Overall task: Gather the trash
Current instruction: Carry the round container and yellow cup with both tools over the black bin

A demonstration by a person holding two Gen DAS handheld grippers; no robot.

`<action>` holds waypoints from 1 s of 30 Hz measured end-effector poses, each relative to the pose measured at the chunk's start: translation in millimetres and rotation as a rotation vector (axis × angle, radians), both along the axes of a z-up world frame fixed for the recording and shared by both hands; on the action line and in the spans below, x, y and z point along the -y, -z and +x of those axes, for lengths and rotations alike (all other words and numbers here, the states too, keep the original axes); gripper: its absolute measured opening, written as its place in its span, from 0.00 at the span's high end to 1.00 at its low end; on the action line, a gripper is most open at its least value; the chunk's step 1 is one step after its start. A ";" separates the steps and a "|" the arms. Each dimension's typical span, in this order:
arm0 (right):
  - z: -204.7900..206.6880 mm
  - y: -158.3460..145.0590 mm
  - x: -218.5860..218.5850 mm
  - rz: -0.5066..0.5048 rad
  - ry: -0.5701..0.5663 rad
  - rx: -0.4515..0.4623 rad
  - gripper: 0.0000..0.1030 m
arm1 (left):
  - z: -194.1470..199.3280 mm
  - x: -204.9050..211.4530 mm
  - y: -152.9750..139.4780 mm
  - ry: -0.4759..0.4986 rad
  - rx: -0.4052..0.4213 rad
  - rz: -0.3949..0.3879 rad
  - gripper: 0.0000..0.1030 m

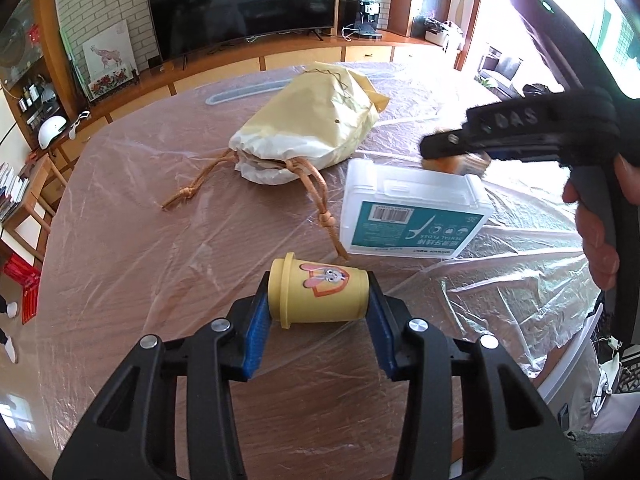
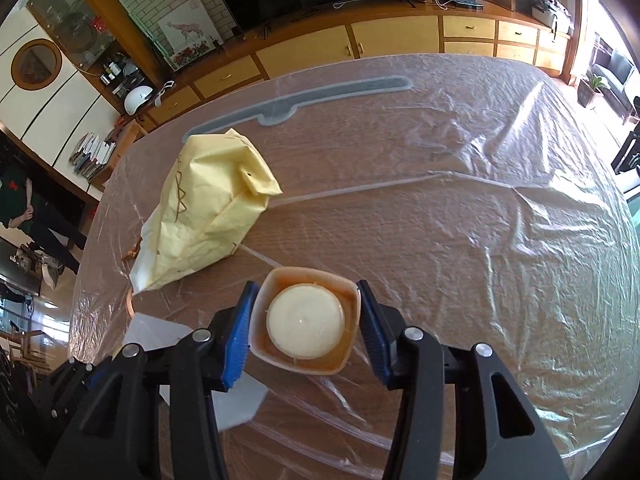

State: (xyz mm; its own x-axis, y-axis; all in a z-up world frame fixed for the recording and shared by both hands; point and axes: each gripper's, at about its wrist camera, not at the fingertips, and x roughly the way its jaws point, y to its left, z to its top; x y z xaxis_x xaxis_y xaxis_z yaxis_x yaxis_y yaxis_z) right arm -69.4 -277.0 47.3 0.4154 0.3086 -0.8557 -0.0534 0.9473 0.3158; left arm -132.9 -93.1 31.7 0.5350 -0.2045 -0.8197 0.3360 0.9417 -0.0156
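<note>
A small yellow cup [image 1: 316,294] with a rabbit sticker lies on its side between the blue pads of my left gripper [image 1: 319,285], which is shut on it just above the table. My right gripper [image 2: 306,300] is shut on a square orange tub [image 2: 344,300] with a round white disc [image 2: 305,323] inside. In the left wrist view the right gripper [image 1: 454,160] hovers with that tub over the far edge of a white dental floss box [image 1: 412,216]. A yellow drawstring bag [image 1: 312,128] [image 2: 208,216] lies on its side farther back.
The round wooden table [image 1: 140,240] [image 2: 440,240] is draped in crinkled clear plastic. A hand [image 1: 600,232] grips the right gripper's handle. Beyond the table's far edge are a TV [image 1: 240,0] and low cabinets. A person [image 2: 36,216] stands at the left.
</note>
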 end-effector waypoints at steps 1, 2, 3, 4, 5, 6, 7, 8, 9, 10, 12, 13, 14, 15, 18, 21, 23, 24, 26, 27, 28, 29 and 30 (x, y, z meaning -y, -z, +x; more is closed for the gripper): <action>-2.1 -0.1 3.4 0.002 0.003 0.000 0.54 | -0.5 -1.2 -1.1 0.000 0.003 -0.002 0.56; -5.4 -0.5 6.5 0.004 0.007 0.000 0.54 | -1.6 -2.1 -1.4 0.001 0.005 -0.002 0.56; -7.9 -1.3 8.6 0.005 0.010 0.002 0.54 | -2.6 -2.9 -2.0 0.002 0.007 -0.002 0.56; -11.7 -1.9 11.6 0.005 0.013 0.003 0.54 | -3.5 -3.9 -2.0 0.002 0.007 -0.004 0.56; -15.3 -2.4 13.6 0.008 0.014 0.004 0.54 | -4.0 -5.6 -1.5 0.001 0.003 -0.010 0.56; -18.4 -3.3 15.0 0.011 0.015 0.006 0.54 | -4.1 -7.7 -0.8 0.001 0.000 -0.014 0.56; -22.7 -4.5 16.7 0.011 0.016 0.009 0.54 | -4.6 -8.9 -0.9 0.000 -0.002 -0.020 0.56; -26.1 -5.5 17.9 0.013 0.016 0.010 0.54 | -5.5 -9.8 -1.3 0.000 -0.001 -0.024 0.56; -29.3 -6.5 19.1 0.016 0.016 0.011 0.54 | -6.6 -10.3 -2.2 0.001 0.001 -0.025 0.56; -33.2 -8.0 17.3 0.018 0.017 0.014 0.54 | -6.8 -10.9 -3.0 0.003 0.002 -0.026 0.56; -37.0 -9.6 20.8 0.019 0.013 0.017 0.54 | -8.8 -10.9 -5.2 0.008 0.007 -0.029 0.56; -40.8 -11.1 21.1 0.019 0.011 0.020 0.54 | -10.3 -10.8 -6.7 0.011 0.012 -0.028 0.56; -43.8 -11.7 22.2 0.021 0.009 0.022 0.54 | -11.6 -10.5 -7.9 0.014 0.015 -0.028 0.56; -48.4 -12.8 22.4 0.022 0.007 0.023 0.54 | -13.4 -10.8 -9.5 0.015 0.018 -0.031 0.56; -58.2 -15.7 21.5 0.026 0.000 0.028 0.54 | -15.1 -12.2 -11.7 0.018 0.021 -0.034 0.56; -65.7 -16.9 22.1 0.027 -0.008 0.031 0.54 | -16.2 -13.6 -12.2 0.017 0.019 -0.031 0.56; -70.7 -16.7 21.0 0.026 -0.012 0.031 0.54 | -17.1 -13.8 -12.1 0.014 0.014 -0.037 0.56; -73.1 -16.7 20.6 0.026 -0.015 0.031 0.54 | -17.3 -14.3 -12.2 0.012 0.012 -0.041 0.56; -78.5 -17.2 18.3 0.026 -0.015 0.031 0.54 | -18.4 -15.2 -12.6 0.011 0.013 -0.043 0.56; -80.7 -17.5 17.4 0.027 -0.016 0.031 0.54 | -19.7 -15.2 -13.2 0.012 0.014 -0.044 0.56; -82.5 -18.5 16.8 0.028 -0.019 0.033 0.54 | -21.2 -15.1 -13.3 0.014 0.016 -0.044 0.56; -86.8 -18.2 15.6 0.028 -0.020 0.035 0.54 | -22.2 -14.5 -13.9 0.016 0.017 -0.043 0.56; -89.6 -18.8 13.9 0.028 -0.021 0.036 0.54 | -22.9 -13.5 -14.6 0.018 0.018 -0.042 0.56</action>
State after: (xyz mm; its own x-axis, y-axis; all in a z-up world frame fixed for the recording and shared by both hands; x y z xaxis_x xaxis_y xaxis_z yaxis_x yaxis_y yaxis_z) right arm -159.0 -290.9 66.0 0.4392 0.3408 -0.8313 -0.0848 0.9369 0.3392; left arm -155.8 -79.6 46.3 0.5459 -0.2476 -0.8004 0.3531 0.9344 -0.0482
